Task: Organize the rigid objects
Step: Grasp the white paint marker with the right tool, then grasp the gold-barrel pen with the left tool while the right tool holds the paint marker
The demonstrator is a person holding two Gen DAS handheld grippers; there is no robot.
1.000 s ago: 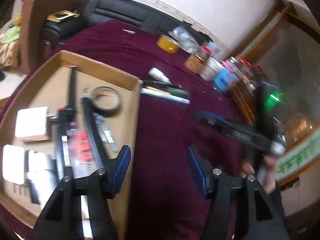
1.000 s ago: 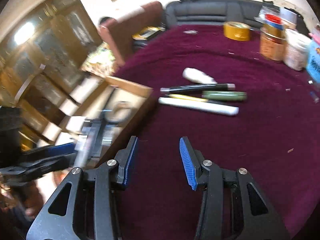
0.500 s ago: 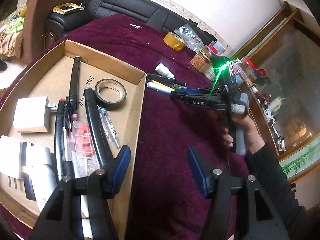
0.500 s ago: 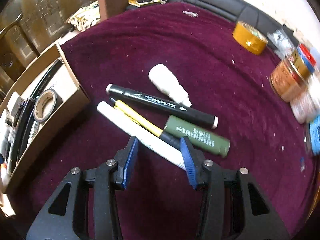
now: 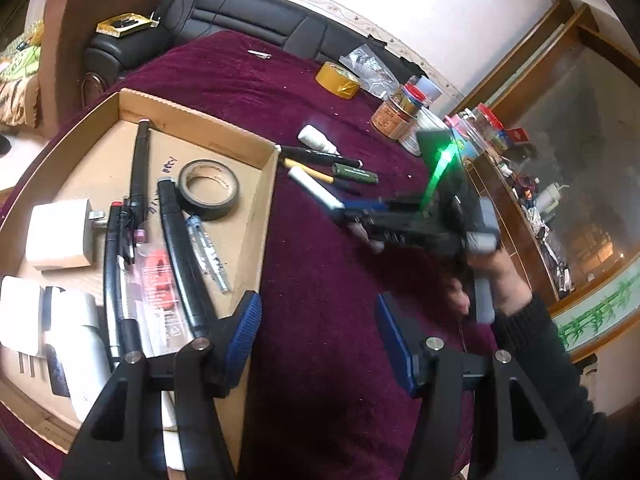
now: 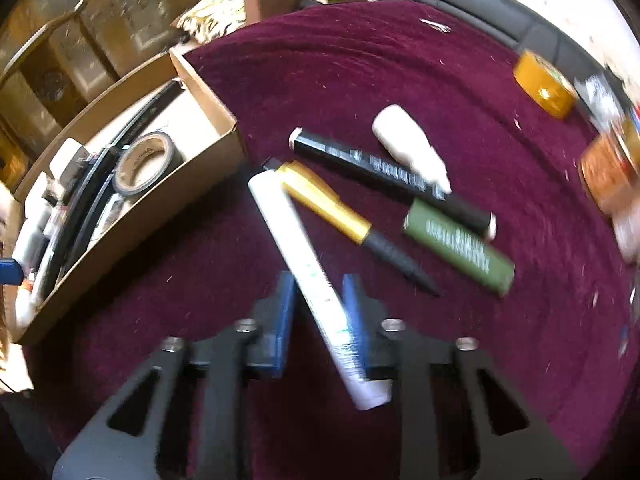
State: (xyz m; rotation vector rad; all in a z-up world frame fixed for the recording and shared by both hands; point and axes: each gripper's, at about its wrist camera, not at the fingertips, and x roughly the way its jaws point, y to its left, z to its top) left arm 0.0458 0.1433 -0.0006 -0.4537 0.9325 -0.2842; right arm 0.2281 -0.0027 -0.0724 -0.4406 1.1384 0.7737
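Right wrist view, nearest first: my right tongs [image 6: 318,312] point steeply down at the maroon cloth [image 6: 480,340], and their blue pads have just been closing around the white tube [image 6: 304,264], which lies slantwise between them, running from five o'clock up toward eleven. The frame is blurred, so I cannot tell whether both pads already press on it. Just beyond, at one o'clock, lie the yellow pen [image 6: 332,208], the green marker [image 6: 458,246], the black marker [image 6: 384,176] and a small white bottle [image 6: 408,144]. At nine o'clock stands the cardboard box [image 6: 132,216]. To do this well, I judge I should squeeze firmly near the tube's middle and lift straight, so it does not swivel or nudge the pen touching it. My left tongs [image 5: 318,340] hang spread and empty by the box wall.
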